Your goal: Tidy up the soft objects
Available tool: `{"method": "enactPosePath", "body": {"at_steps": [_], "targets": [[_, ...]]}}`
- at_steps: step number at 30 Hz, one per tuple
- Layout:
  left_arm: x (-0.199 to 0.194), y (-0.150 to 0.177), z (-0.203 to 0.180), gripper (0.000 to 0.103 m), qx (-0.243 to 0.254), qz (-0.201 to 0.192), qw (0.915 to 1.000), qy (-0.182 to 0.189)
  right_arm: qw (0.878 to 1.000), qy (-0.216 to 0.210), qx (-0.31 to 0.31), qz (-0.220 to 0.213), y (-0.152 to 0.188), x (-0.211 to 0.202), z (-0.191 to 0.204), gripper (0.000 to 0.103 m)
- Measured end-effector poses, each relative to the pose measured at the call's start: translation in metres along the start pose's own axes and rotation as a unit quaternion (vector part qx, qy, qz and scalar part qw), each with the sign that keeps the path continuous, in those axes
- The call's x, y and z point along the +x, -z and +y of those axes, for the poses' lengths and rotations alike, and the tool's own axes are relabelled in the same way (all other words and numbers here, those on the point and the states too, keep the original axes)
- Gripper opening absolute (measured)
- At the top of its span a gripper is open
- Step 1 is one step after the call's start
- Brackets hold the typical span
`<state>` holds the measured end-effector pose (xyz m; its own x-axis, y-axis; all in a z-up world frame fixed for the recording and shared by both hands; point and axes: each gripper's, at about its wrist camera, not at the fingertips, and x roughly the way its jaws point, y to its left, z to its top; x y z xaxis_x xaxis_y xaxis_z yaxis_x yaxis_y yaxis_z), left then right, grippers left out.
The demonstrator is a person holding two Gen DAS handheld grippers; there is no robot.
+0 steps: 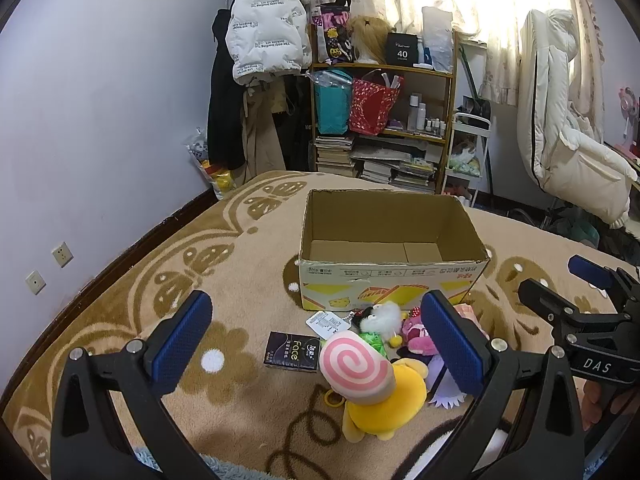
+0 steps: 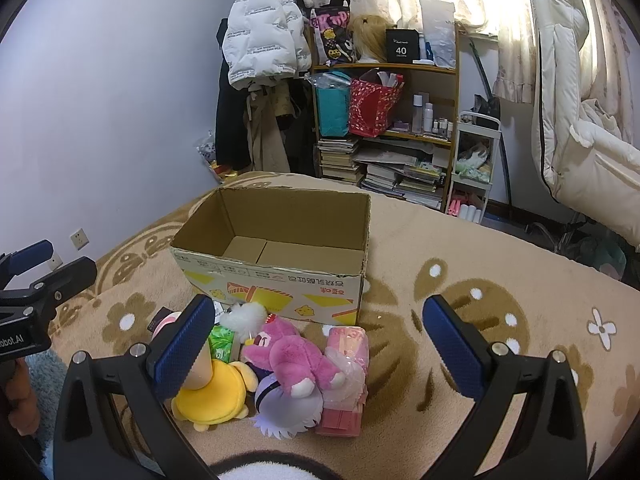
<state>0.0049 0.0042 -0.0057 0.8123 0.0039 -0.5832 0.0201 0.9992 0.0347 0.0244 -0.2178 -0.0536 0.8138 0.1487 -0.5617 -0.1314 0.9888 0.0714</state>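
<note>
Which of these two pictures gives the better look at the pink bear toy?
The right wrist view: the pink bear lies almost fully visible atop the pile. In the left wrist view, the left gripper's finger hides most of it.

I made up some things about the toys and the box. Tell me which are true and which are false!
1. The cardboard box has toys inside. False: it holds nothing.
2. The pink plush bear lies in front of the box. True.
3. The left tongs are squeezing the yellow plush. False: they are open and hold nothing.
4. The right tongs are open. True.
5. The box stands on the brown patterned blanket. True.
</note>
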Motion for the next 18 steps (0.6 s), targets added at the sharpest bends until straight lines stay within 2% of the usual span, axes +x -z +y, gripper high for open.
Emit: {"method": "enactPosePath", "body": {"at_steps": [18], "targets": [[0.0008, -0.0004, 0.0012, 0.103, 0.003, 0.002, 1.0, -0.001, 1.0, 0.001, 0.0, 0.0, -0.0004, 0.0002, 0.0001, 0.103]]}}
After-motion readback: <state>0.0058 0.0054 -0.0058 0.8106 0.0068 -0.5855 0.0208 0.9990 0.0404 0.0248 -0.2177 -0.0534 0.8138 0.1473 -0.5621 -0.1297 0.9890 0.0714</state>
